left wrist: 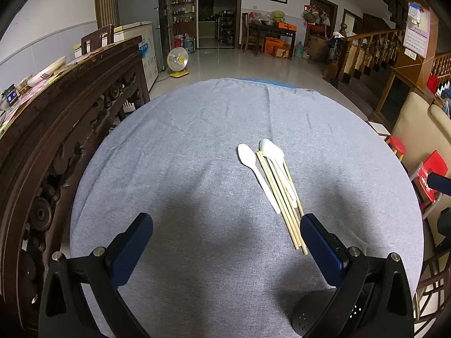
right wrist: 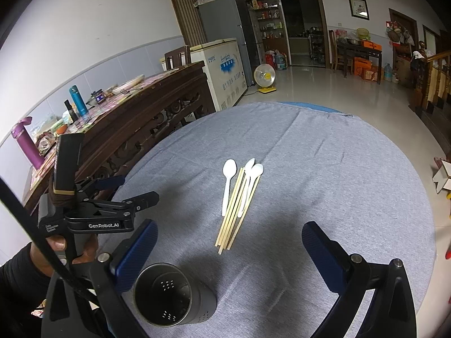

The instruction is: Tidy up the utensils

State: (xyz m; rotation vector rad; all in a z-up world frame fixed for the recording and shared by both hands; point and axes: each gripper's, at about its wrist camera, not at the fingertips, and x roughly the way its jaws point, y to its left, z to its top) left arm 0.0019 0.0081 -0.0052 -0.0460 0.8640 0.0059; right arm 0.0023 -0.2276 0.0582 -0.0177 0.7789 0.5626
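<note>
Utensils: chopsticks + 3 white spoons lie piled on table; holder empty. Left gripper, right gripper both wide, holding nothing. Nothing done yet.

Black gripper frames, blue ribbed fingers, silver screws.

Three spoons, several chopsticks, one holder

A round table under a grey cloth carries three white spoons and a bundle of chopsticks, perhaps six, lying together near its middle. A dark perforated holder stands at the near edge.
</note>
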